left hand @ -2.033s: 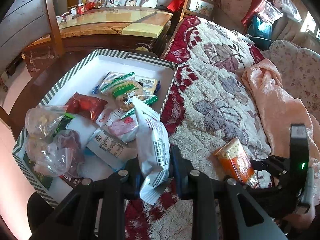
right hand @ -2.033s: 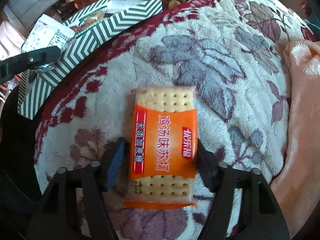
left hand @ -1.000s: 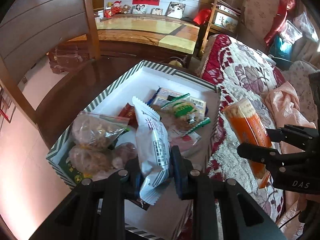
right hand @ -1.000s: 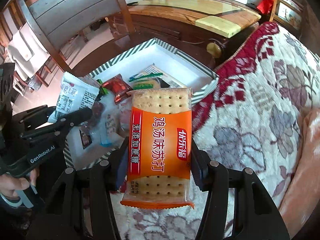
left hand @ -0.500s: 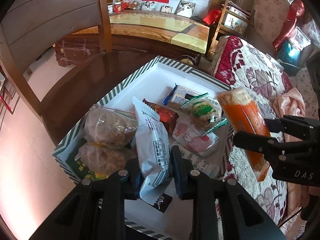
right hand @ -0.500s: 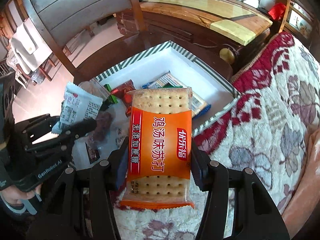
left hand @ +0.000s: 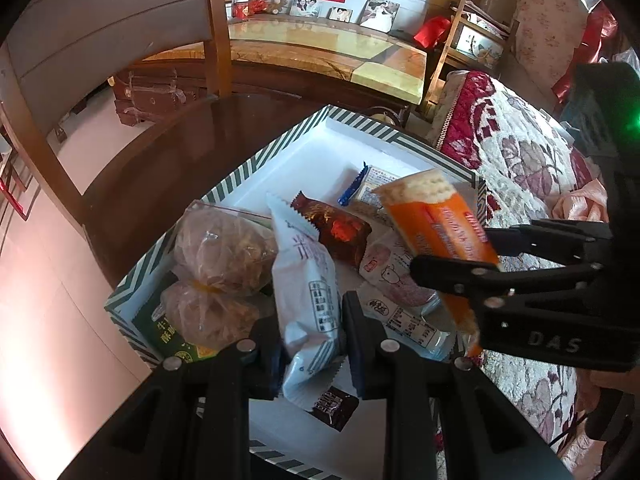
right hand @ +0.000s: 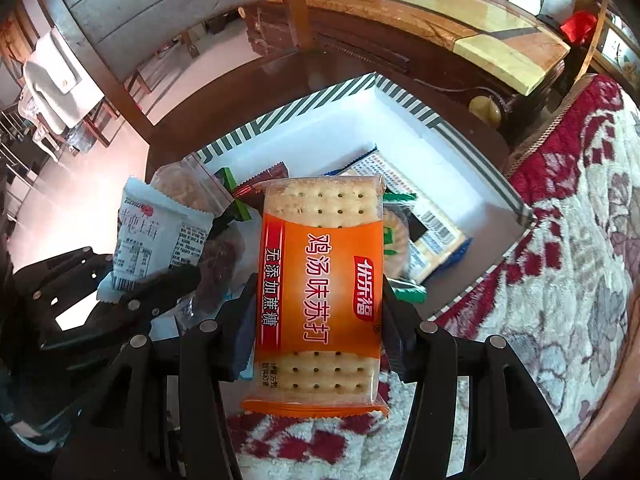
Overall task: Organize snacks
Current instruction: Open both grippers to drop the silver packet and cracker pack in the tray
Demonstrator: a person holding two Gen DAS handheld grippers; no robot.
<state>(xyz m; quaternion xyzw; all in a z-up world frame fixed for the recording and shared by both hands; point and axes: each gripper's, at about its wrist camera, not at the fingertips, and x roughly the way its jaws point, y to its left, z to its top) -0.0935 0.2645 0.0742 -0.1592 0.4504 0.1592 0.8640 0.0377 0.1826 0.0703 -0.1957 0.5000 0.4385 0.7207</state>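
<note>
My left gripper (left hand: 310, 316) is shut on a pale blue-white snack packet (left hand: 308, 292), held upright over the near end of the green-striped white box (left hand: 256, 164). My right gripper (right hand: 318, 312) is shut on an orange cracker pack (right hand: 320, 280); it hangs over the box's right part, seen from the side in the left wrist view as the orange cracker pack (left hand: 436, 220). The box (right hand: 316, 98) holds several snacks: two clear bags of brown pieces (left hand: 224, 248), a dark red wrapper (left hand: 336, 232) and a pink-white packet (left hand: 384, 264). In the right wrist view the left gripper (right hand: 132, 280) holds the pale packet (right hand: 156, 236).
The box lies on a dark round wooden table (left hand: 160, 148). A floral red and cream blanket (right hand: 580, 240) covers the seat to the right. A wooden chair (left hand: 100, 20) stands at the far left and a long yellow-topped cabinet (left hand: 340, 56) behind.
The right gripper has carried the orange cracker pack leftward from over the blanket to above the box. The left gripper with its packet has barely shifted.
</note>
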